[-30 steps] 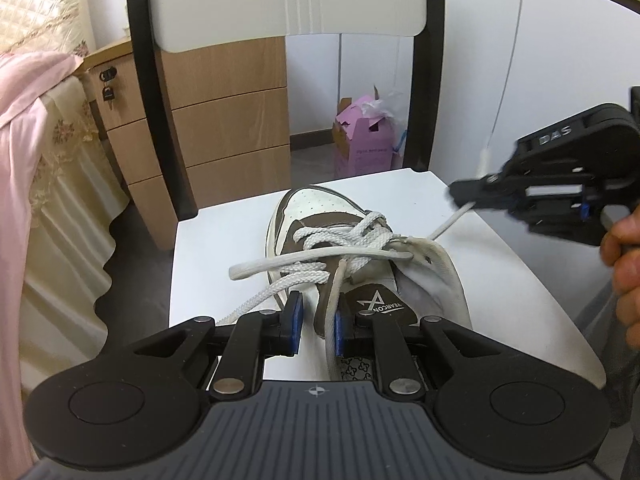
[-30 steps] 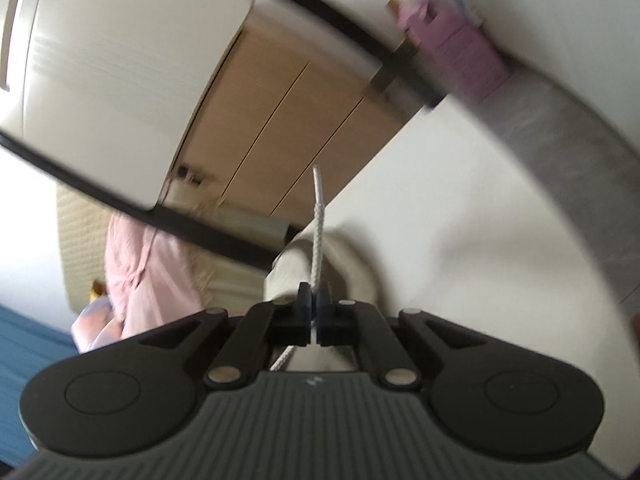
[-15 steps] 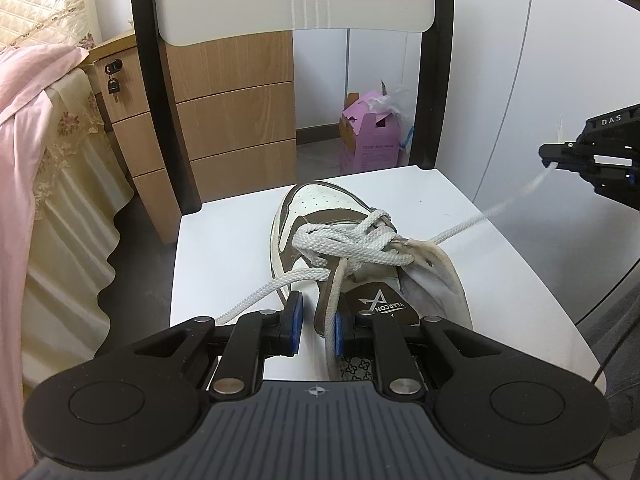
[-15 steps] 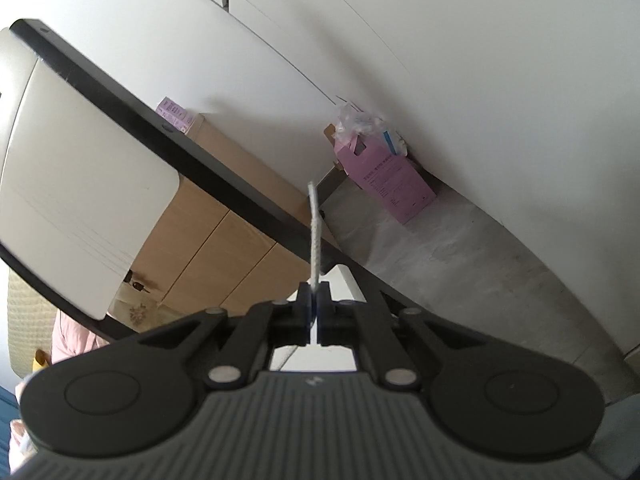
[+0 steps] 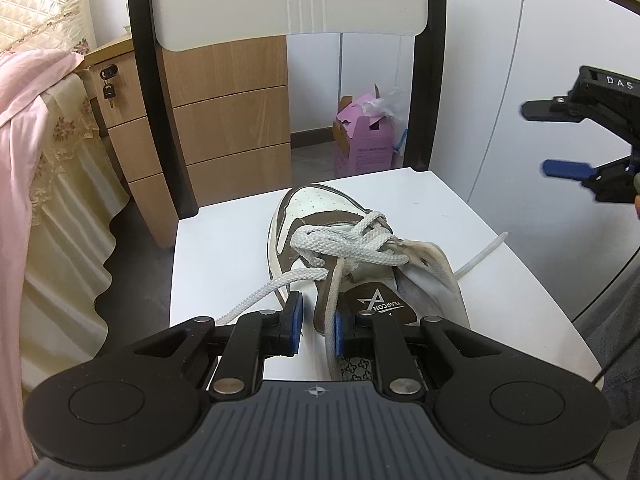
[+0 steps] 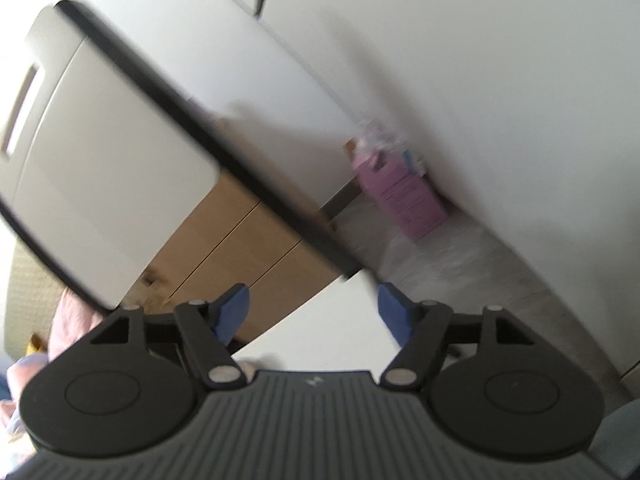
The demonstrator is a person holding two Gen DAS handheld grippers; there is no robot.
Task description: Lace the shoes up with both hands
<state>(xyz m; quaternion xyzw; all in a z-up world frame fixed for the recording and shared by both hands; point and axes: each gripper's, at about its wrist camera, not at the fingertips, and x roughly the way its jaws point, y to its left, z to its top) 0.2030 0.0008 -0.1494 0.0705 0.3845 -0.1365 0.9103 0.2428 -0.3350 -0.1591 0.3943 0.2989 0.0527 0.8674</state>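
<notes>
The shoe sits on the chair. The right claw has just been opening, now empty; its lace end lies dropped beside the shoe. The left claw clasps the shoe's collar, hidden from the right view.

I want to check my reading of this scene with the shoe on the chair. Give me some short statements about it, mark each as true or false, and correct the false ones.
1. The shoe stands on the white chair seat. True.
2. The right gripper holds the lace end. False: its jaws have just been opening, nothing is between them, and the lace end lies on the seat.
3. The left gripper is at the heel end of the shoe, around its collar. True.
4. The pink box stands on the seat beside the shoe. False: it is on the floor behind the chair.
5. The drawer unit is behind the chair. True.
</notes>
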